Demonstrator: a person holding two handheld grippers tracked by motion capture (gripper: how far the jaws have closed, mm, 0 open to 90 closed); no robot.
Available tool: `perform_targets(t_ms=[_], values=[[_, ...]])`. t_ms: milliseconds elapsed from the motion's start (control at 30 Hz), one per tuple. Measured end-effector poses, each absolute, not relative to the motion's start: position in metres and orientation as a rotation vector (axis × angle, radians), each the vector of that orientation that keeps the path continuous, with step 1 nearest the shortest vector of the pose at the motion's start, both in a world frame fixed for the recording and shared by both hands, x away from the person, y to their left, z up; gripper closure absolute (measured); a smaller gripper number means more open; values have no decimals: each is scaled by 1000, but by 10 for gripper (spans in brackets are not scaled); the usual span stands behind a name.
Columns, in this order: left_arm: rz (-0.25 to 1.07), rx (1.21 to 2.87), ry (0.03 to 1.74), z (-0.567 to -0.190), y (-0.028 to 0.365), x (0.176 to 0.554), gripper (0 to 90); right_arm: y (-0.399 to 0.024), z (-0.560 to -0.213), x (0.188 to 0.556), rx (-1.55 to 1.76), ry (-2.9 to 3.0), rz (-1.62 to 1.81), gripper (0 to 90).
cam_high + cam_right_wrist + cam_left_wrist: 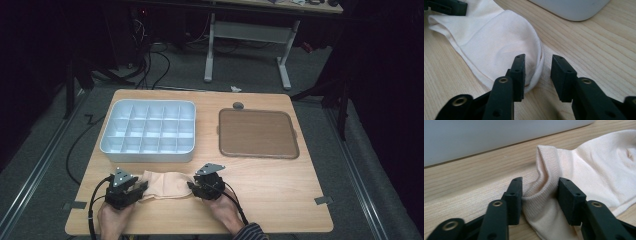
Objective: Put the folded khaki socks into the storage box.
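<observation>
A cream sock [165, 184] lies flat on the wooden table near its front edge, between my two grippers. My left gripper [142, 189] is at its left end. In the left gripper view the ribbed cuff [541, 182] buckles up between the jaws [540, 195], and both pads touch the fabric. My right gripper [192, 187] is at the sock's right end. In the right gripper view one pad [519, 72] rests on the rounded toe [494, 42], while the other pad [561, 75] stands over bare wood, apart from the sock's edge.
A white organizer box [147, 156] with several empty compartments stands just behind the sock, its wall close in both gripper views [486, 137] [571, 8]. A brown flat tray [257, 132] lies at the back right. Bare wood stretches to the front right.
</observation>
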State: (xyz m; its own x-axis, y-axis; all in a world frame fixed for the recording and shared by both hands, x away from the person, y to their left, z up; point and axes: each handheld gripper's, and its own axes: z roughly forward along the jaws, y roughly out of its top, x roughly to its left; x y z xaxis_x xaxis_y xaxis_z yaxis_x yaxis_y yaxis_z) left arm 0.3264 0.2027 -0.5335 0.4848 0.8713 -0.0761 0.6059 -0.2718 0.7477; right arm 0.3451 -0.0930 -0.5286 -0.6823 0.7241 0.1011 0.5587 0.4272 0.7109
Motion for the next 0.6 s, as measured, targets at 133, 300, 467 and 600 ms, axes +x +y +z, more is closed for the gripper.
perform_targets(t_ms=[133,300,467,600], values=[[448,1998,1206,-533,203,326,610,-91,-529,345,1104,2468,1096,735],[425,1990,1200,-534,203,326,680,-87,-529,342,1065,2470,1074,807],[393,1992,1189,-533,204,327,765,-85,-529,340,1040,2458,1062,841],[367,1981,1187,-534,206,328,787,-86,-529,340,1041,2460,1067,862]])
